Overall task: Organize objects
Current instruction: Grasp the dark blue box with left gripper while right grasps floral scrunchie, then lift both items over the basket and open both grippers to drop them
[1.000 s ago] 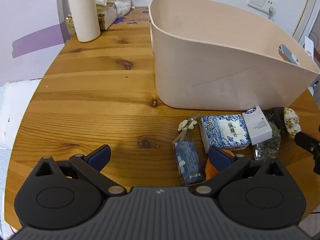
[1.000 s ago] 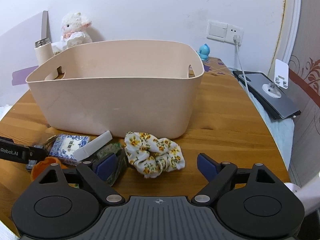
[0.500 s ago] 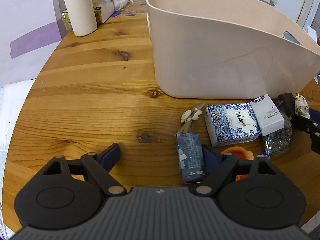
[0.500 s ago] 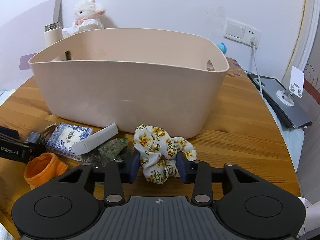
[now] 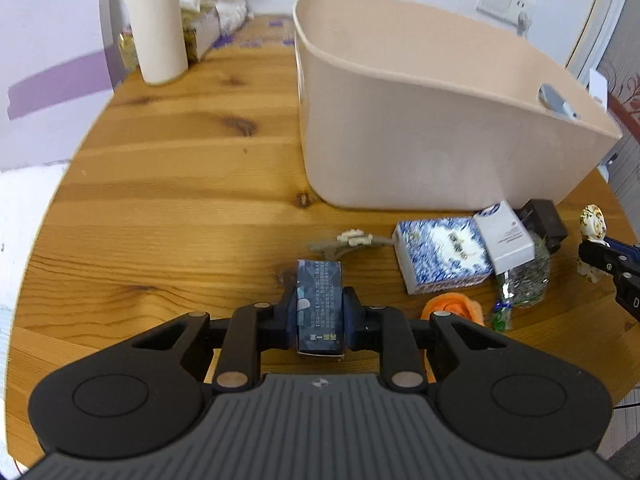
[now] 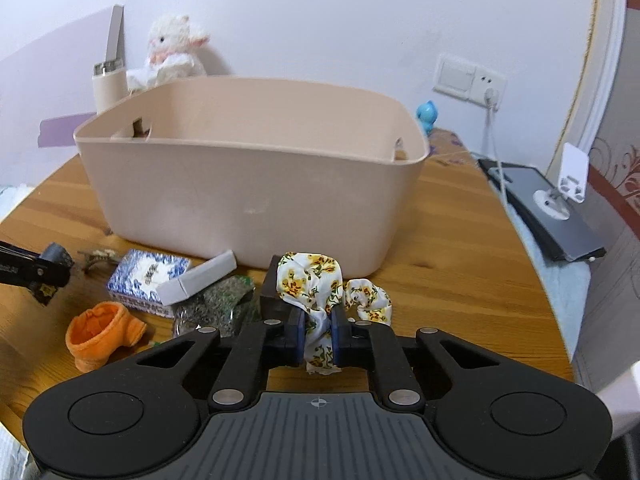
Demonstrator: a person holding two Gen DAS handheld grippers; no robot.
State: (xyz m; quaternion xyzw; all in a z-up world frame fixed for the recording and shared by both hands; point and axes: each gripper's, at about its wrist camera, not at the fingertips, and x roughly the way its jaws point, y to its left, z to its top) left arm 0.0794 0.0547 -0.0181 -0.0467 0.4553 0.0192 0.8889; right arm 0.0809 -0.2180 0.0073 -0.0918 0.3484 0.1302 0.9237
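A: What's on the round pine table [image 5: 168, 184]?

B: One beige plastic storage bin [image 5: 420, 128] with cut-out handles, nothing visible inside it. In front of it lie one blue-and-white patterned tissue pack [image 5: 440, 258], one white carton [image 5: 506, 236] leaning across it, one clear bag of dried green leaves [image 5: 522, 280], one orange plush pouch [image 6: 102, 332], one pale hair clip [image 5: 352, 240] and one black block [image 5: 546, 220]. At the back stand one cream flask with a steel cap [image 5: 157, 28] and one white plush lamb [image 6: 174, 50].

A: The grippers?

B: The left gripper [image 5: 319, 316] is closing, both pads against the sides of one dark blue printed box [image 5: 319, 304], which lies on the wood. The right gripper [image 6: 318, 334] is closed tight on one white scrunchie with yellow flowers [image 6: 320, 292], just before the bin's near wall.

A: Compared with a second ago?

B: Both grippers then stood wide open with nothing in them. The blue box lay loose by the left gripper's right finger; the scrunchie lay flat on the wood and is now bunched upward.
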